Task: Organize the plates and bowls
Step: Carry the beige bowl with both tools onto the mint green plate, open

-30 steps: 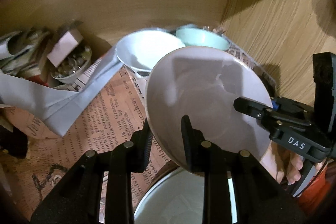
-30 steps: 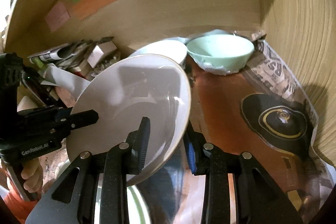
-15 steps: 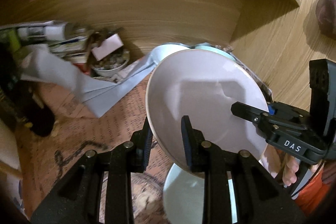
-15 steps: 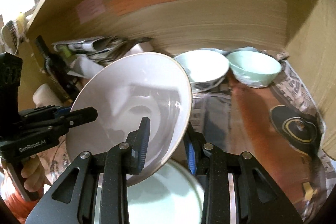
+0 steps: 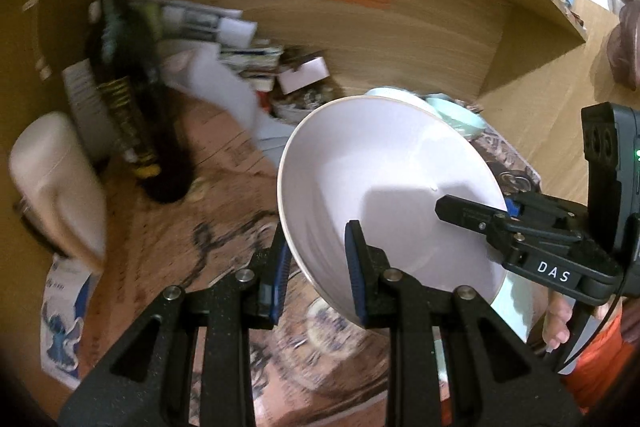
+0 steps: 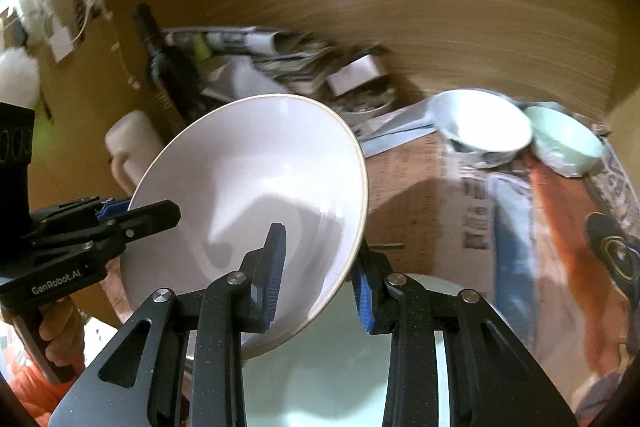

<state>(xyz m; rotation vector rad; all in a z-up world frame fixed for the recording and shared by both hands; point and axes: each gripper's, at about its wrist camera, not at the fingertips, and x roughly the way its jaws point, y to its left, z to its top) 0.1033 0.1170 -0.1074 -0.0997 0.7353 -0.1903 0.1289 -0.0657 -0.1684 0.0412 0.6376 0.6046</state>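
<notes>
A wooden shelf nook lined with newspaper (image 6: 432, 195) lies ahead of you, clutter and a dark bottle (image 5: 120, 75) pushed to its back wall. You carry the big white bowl (image 5: 384, 195) in the air, tilted, with the left tongs (image 5: 316, 263) nearly closed on its near rim and the right tongs (image 6: 320, 271) clamped on the opposite rim, so the weight is shared. A white bowl (image 6: 480, 125) and a green bowl (image 6: 564, 141) sit together in the corner, likely its group; a pale plate (image 6: 340, 367) lies below
</notes>
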